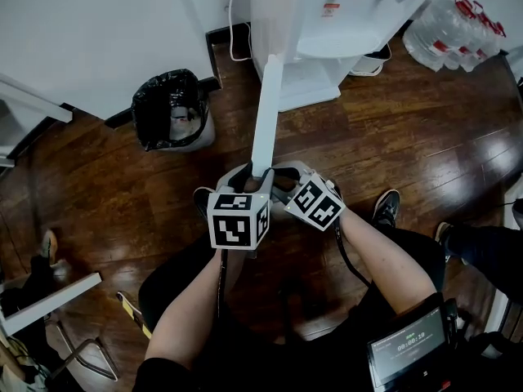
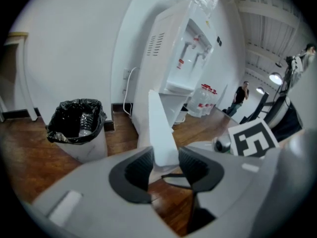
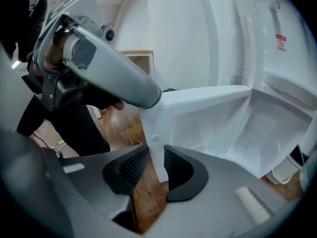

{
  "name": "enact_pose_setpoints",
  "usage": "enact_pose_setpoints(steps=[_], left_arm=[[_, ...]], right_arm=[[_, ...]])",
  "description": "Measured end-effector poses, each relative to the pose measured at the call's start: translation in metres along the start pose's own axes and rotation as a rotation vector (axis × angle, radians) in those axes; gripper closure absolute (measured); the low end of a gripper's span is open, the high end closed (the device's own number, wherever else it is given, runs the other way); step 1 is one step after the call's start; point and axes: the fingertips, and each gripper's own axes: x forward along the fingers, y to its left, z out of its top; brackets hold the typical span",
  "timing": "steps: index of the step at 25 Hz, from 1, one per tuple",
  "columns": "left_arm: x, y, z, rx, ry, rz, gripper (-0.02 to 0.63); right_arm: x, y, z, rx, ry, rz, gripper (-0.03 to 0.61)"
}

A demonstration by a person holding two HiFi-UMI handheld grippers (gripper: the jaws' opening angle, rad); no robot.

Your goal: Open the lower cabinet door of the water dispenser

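We're in the pull-open step: the door (image 1: pixel 267 113) stands well out from the dispenser (image 1: pixel 327 23), running edge-on from the top centre of the head view down to the middle, where both grippers meet it. The left gripper (image 2: pixel 166 158) is clamped on the door's free edge, and the right gripper (image 3: pixel 155 165) pinches its thin lower corner just beside. Next, we reckon, comes an even pull along the hinge's arc, both grips firm so the panel doesn't slip.
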Motion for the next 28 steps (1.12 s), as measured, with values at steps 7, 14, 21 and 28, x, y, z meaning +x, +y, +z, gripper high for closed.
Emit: enact_pose_setpoints(steps=[7,14,21,28], left_arm=[[-0.007,0.021,0.004,-0.022,-0.014,0.022,0.43],[-0.012,0.04,0.009,-0.014,-0.01,0.029,0.434],[-0.017,0.062,0.016,-0.03,-0.032,0.076,0.434],[-0.02,0.083,0.025,-0.041,-0.055,0.128,0.434]], right_arm=[[0.015,0.004,0.014,0.015,-0.022,-0.001,0.477],[0.029,0.008,0.026,0.014,-0.037,0.0,0.48],[0.045,0.012,0.041,0.012,-0.057,-0.005,0.48],[0.059,0.012,0.056,0.004,-0.072,-0.012,0.482]])
